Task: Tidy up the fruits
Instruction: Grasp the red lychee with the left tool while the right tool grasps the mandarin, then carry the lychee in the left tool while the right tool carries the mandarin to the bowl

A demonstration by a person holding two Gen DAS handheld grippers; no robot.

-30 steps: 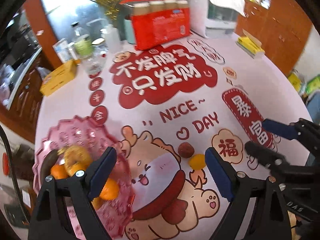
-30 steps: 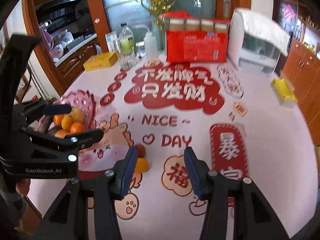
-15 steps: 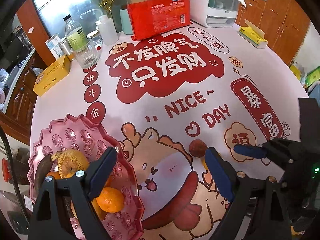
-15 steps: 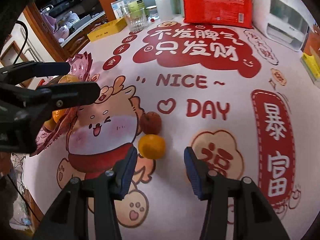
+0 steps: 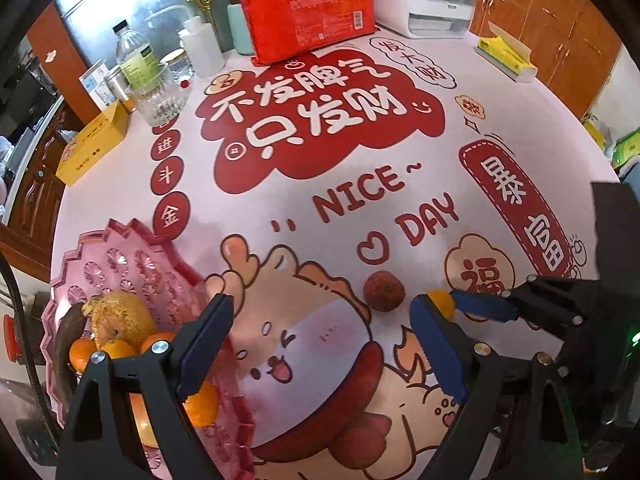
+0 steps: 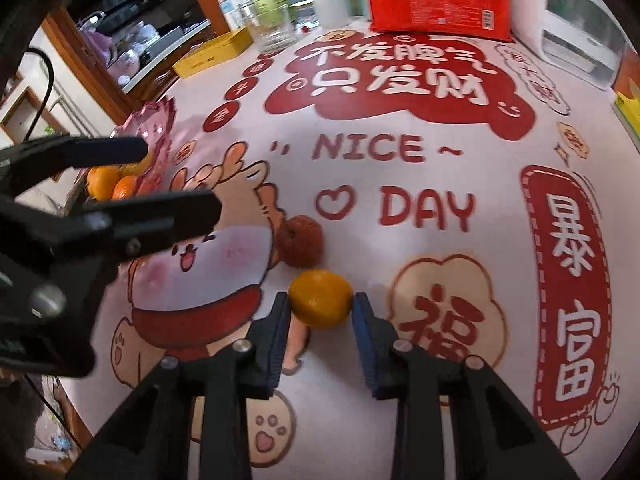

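Fruit sorting on a table covered by a pink cartoon tablecloth [image 6: 460, 280] printed with red Chinese lettering and "NICE DAY". Compared with half a second ago, the right gripper [image 6: 321, 300] has advanced and narrowed: its two blue-padded fingers, then standing open short of the small orange [image 6: 320, 298], now sit against both sides of it in the lower centre of the right wrist view, so the jaws look closed on the fruit. The orange appears to rest on the cloth, so the grasp is probably just made and the lift not yet begun. A wrinkled dark red fruit [image 6: 301, 242] lies just beyond the orange, up and to the left, touching it or nearly so; which, I cannot tell. In the left wrist view the same orange [image 5: 440, 302] shows as a sliver at right of centre, between the right gripper's blue fingertip and the left gripper's own finger, with the red fruit [image 5: 383, 291] just to its left. The left gripper [image 5: 322, 346] hangs with its jaws wide apart, holding nothing, above the inner edge of a pink scalloped fruit tray [image 5: 120, 256] at lower left. That tray already carries several oranges, a larger yellowish fruit and a dark banana, so it is likely where the gripped orange goes next.
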